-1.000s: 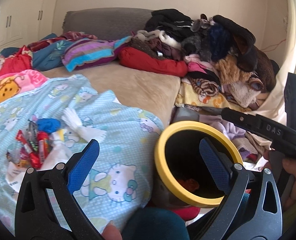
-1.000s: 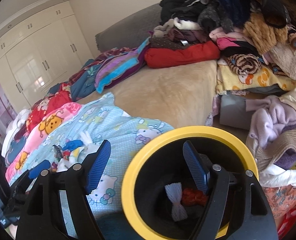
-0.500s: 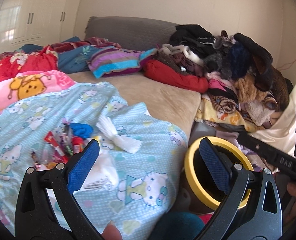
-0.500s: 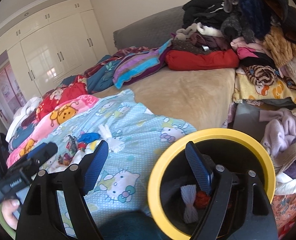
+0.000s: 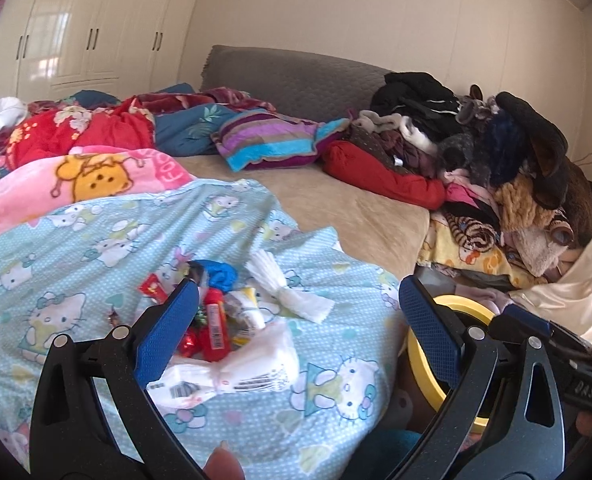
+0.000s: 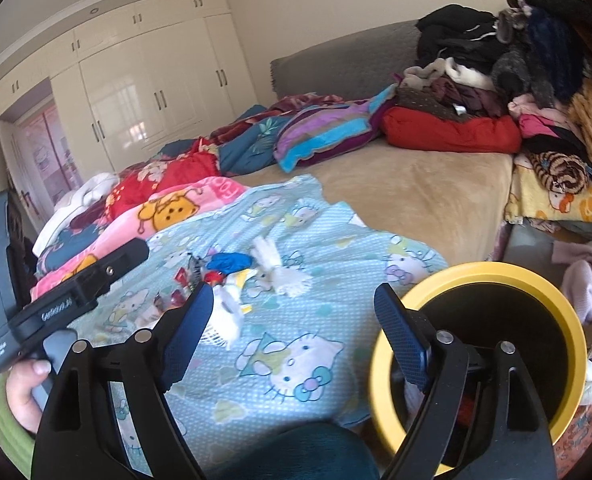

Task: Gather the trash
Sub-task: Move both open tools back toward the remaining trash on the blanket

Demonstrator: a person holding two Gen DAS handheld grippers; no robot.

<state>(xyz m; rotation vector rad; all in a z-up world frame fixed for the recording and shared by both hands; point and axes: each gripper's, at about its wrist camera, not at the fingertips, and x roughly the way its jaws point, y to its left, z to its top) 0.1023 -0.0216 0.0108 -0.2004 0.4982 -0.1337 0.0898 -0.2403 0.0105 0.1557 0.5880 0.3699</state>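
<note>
A pile of trash lies on the light blue cartoon-cat blanket [image 5: 96,240]: red wrappers [image 5: 214,330], a blue scrap [image 5: 222,274], a white twisted tissue [image 5: 288,292] and a white plastic bag [image 5: 236,372]. My left gripper [image 5: 296,320] is open and empty, hovering just short of the pile. My right gripper [image 6: 296,320] is open and empty, beside the black bin with a yellow rim [image 6: 535,280], which also shows in the left wrist view [image 5: 459,304]. The trash pile shows in the right wrist view [image 6: 232,268] too.
A heap of clothes and plush toys [image 5: 495,160] fills the right of the bed. Folded blankets [image 5: 80,136] and a striped pillow [image 5: 272,140] lie at the back by the grey headboard [image 5: 296,76]. White wardrobes [image 6: 136,88] stand at the left.
Both grippers have swung left, away from over the bin and toward the trash pile. The bin has slid to the right in both views. Both stay open and empty.
</note>
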